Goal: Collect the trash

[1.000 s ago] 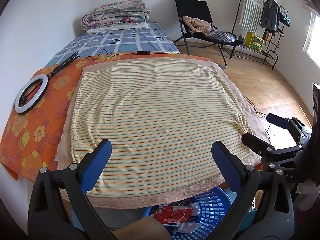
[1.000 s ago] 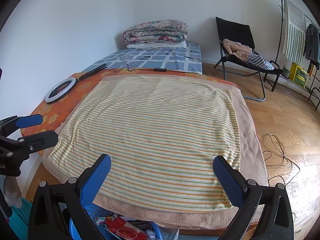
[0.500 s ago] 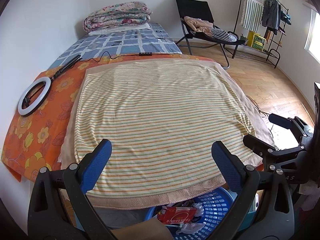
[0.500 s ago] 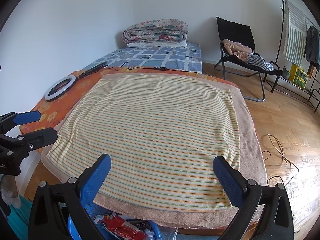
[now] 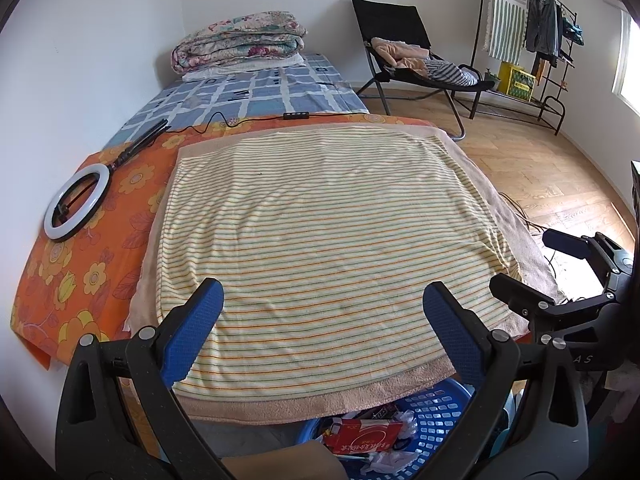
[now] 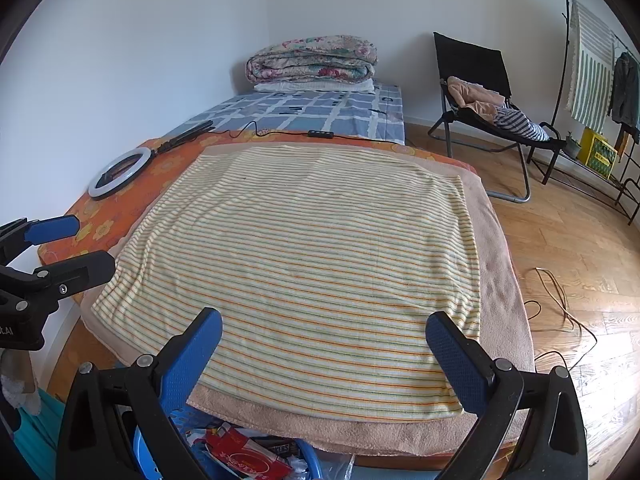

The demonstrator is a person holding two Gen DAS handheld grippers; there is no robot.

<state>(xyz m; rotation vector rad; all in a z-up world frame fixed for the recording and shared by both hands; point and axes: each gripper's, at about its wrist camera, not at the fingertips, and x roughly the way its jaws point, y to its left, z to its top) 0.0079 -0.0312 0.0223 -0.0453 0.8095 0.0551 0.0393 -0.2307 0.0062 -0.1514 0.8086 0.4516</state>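
Down at the foot of the bed sits the trash: a red carton (image 5: 362,438) lying flat among crumpled white wrappers (image 5: 404,418) inside the blue basket (image 5: 436,408), tucked partly under the overhanging towel edge. From the right wrist view the same red carton (image 6: 248,458) shows beside a dark candy wrapper (image 6: 280,449). All of it looks light and flimsy; the carton should be stiff enough to pinch along a long edge, while the wrappers look soft, crinkly and probably slippery, best taken at a bunched fold.

The left gripper (image 5: 323,312) hovers above the near edge of the striped towel (image 5: 320,232), its 2 blue pads spread wide with nothing between them. The right gripper (image 6: 324,338) hangs just alongside, equally wide apart and empty.

The towel itself lies bare, with no litter visible on it, so my read is the collecting is largely done or the hunt is on for more. Off to the side, a ring light (image 5: 76,202) rests on the orange floral sheet (image 5: 80,280), well apart from the basket. A folded quilt (image 5: 240,40) sits at the far end, and a black chair (image 5: 400,40) holds clothes beyond.
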